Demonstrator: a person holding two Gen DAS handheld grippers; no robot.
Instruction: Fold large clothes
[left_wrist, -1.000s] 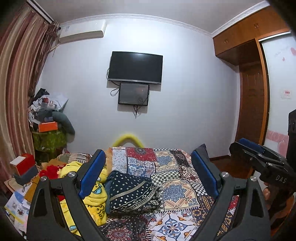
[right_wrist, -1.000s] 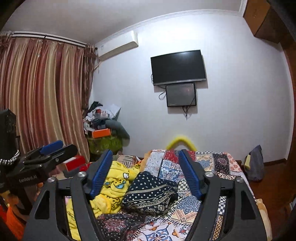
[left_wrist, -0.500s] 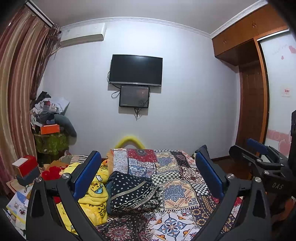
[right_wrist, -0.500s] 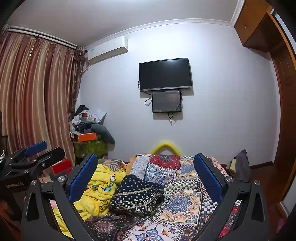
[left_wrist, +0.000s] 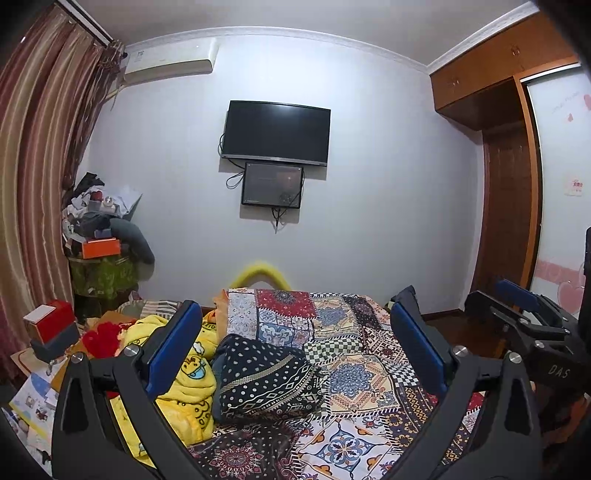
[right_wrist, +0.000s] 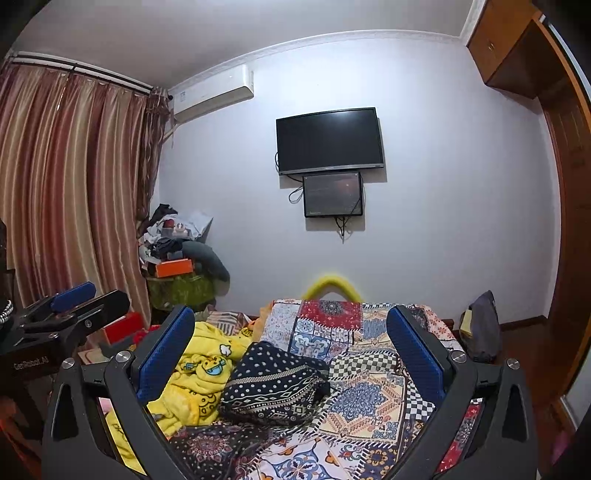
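both hand-held grippers are up in the air over the near end of the bed, nothing in them. the left hand-held gripper (left_wrist: 295, 345) is spread wide, and so is the right hand-held gripper (right_wrist: 291, 343). the dark dotted garment (left_wrist: 266, 380) lies ahead and below both, bunched in a soft lump on the patchwork quilt (left_wrist: 354, 373), toward the bed's left side, long axis roughly across the bed. i'd say the left one is a bit nearer. a fluffy yellow cartoon-print garment (left_wrist: 184, 384) is crumpled touching its left side. farther back, a yellow foam arch (left_wrist: 262, 273) at the bed's far edge.
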